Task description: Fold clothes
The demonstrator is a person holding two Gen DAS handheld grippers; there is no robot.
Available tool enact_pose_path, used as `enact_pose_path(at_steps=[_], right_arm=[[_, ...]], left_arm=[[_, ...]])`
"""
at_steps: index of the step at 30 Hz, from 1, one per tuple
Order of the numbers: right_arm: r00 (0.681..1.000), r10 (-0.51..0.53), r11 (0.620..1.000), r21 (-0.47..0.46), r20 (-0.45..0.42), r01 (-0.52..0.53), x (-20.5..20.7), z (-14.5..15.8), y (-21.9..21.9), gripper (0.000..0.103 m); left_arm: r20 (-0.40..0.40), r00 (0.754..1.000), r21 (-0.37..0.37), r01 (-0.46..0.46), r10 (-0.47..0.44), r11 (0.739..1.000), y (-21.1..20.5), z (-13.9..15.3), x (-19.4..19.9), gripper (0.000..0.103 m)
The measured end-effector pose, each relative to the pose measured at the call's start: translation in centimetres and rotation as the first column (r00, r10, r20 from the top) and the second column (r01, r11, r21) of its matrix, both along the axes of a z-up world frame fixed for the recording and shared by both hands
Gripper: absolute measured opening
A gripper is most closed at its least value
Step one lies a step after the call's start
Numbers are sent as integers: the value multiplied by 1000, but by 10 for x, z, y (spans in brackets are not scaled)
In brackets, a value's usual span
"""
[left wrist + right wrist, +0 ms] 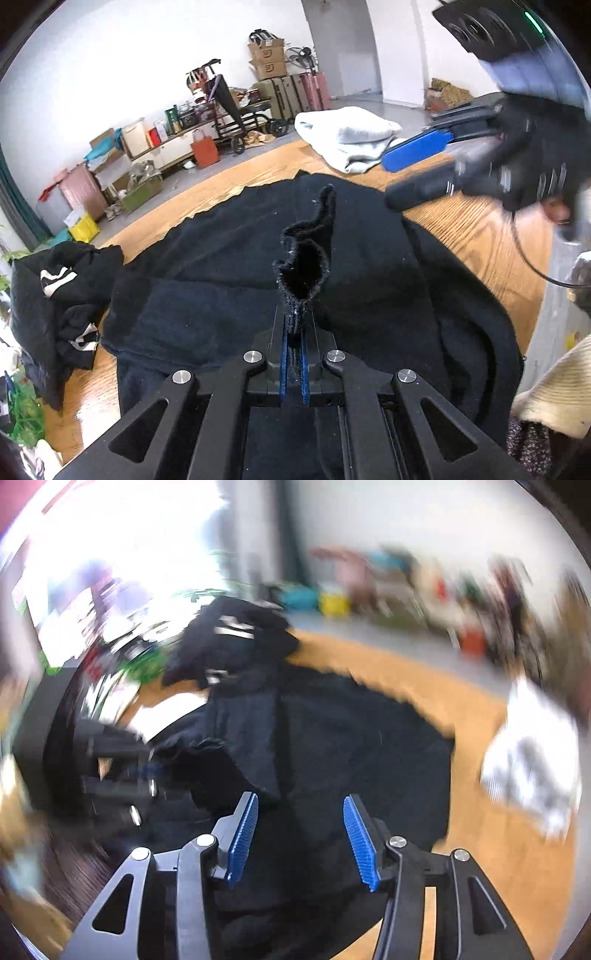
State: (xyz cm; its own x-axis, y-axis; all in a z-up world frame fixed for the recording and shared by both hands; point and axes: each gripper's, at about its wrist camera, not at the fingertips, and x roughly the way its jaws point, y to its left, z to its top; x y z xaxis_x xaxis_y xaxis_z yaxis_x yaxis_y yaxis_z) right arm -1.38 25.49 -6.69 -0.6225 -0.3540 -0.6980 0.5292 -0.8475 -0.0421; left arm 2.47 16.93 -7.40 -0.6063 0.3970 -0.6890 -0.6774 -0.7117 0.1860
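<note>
A black garment (236,258) lies spread over the wooden table (491,236). My left gripper (294,325) is shut on a bunched edge of it, and the cloth sticks up in a ruffled fold past the blue pads. My right gripper (410,170) hovers open at the garment's far right edge, held by a gloved hand (532,155). In the blurred right wrist view the right gripper (301,842) stands open above the same black garment (351,746), nothing between its blue pads (243,834).
A folded white cloth (351,136) lies at the table's far side. A heap of black clothes with white marks (55,295) sits at the left end. Boxes, suitcases and bags (280,85) line the far wall. A cable (532,266) hangs by the right edge.
</note>
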Motion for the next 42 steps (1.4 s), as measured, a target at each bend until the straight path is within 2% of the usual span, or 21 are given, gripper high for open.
enact_pose_path(at_steps=[1,4,6,10,18,24,26,30,37,40,42], right_arm=[[996,57,996,67,-65,-53,4,-2,-7,52],[984,153,973,188,-93,-133,0,-20,-18,49],[984,160,960,244,-76,-137,-4,-31,-22,48],[995,92,974,211,-45,-80,0,-41,-10,50],[991,30,977,212,-131,-2,16,-40,11,55],[990,6,982,188,-144,22,6,-40,6,55],[990,1,984,176,-141,24,0,-40,1,58],[991,-8,988,152,-133,29,-13,-40,-10,62],[995,-25,995,89,-96,33,-34,-41,-27,64],[999,-43,998,44,-33,44,-41,-43,-30,64],[997,-75,996,42,12,75,-45,-47,-28,65]], left_arm=[[4,1000,-2,-1,1,1000,-1,0,-1,6],[13,1000,-9,-19,19,1000,-4,-1,-3,6],[12,999,-7,-45,45,999,-6,-1,-5,6],[18,997,3,-77,77,997,-9,-1,-11,6],[13,997,5,-81,81,997,-2,0,-12,6],[-18,989,17,-150,150,989,-10,6,-17,6],[-43,981,5,-188,188,982,-14,7,-24,6],[-52,968,-3,-247,246,969,-27,9,-48,6],[-132,948,-79,-302,290,950,-44,17,-105,6],[-100,932,-107,-357,347,928,-58,7,-138,6],[-36,916,-136,-400,399,906,-70,-9,-162,6]])
